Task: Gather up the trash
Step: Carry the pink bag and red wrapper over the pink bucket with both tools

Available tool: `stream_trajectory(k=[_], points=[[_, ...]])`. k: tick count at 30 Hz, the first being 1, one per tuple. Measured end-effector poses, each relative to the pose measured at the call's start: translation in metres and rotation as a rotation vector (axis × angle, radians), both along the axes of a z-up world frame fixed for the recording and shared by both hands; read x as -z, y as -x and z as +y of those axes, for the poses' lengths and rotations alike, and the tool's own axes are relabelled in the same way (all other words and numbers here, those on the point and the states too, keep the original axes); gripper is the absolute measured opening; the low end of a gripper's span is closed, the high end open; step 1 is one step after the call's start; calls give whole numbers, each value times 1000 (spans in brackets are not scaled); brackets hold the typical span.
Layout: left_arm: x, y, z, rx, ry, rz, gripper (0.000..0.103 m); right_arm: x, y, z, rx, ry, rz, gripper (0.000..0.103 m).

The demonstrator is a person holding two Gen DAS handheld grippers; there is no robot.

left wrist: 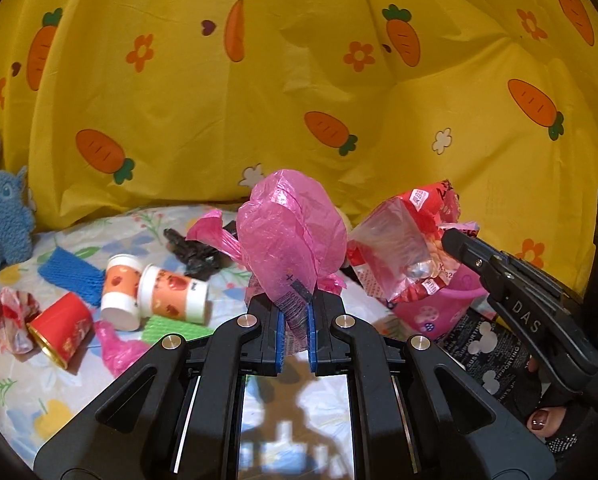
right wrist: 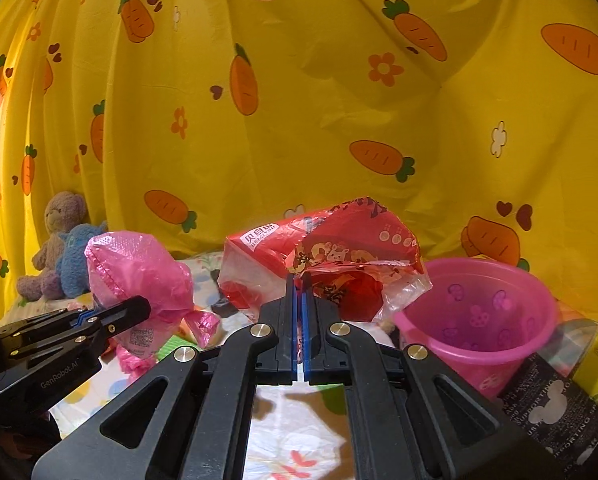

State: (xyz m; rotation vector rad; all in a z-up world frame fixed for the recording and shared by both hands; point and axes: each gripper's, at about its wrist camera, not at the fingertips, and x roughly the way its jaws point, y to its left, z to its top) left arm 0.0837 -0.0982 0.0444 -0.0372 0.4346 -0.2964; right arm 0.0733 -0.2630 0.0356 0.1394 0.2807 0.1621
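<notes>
The left gripper [left wrist: 296, 320] is closed on a pink plastic bag [left wrist: 291, 240], pinching its lower end between the blue pads; the bag puffs upward above the fingers, clear of the floral sheet [left wrist: 15, 396]. The right gripper [right wrist: 299, 308] is closed on a red and clear wrapper [right wrist: 323, 248], which it holds raised just left of the pink bucket [right wrist: 479, 320]. In the left wrist view the wrapper sits in front of and above the bucket.

On the sheet to the left lie more pieces of trash:
- two patterned paper cups [left wrist: 155, 292] on their sides, touching each other;
- a red cup [left wrist: 61, 326] on its side, beside a crumpled red and white wrapper [left wrist: 13, 316];
- a blue foam net [left wrist: 73, 272] and a green foam net [left wrist: 171, 326];
- a black plastic bag [left wrist: 195, 254] behind the cups.

A blue plush toy [left wrist: 3, 224] stands against the yellow carrot curtain [left wrist: 259, 100].
</notes>
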Motion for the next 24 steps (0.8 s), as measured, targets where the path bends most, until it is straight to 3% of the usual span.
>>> stream_trajectory(k=[13, 24], points=[[-14, -60, -96, 208, 22, 22, 8, 3, -26, -90, 205, -27, 22, 3], [7, -106, -153, 335, 7, 62, 8, 16, -52, -132, 297, -58, 73, 3]])
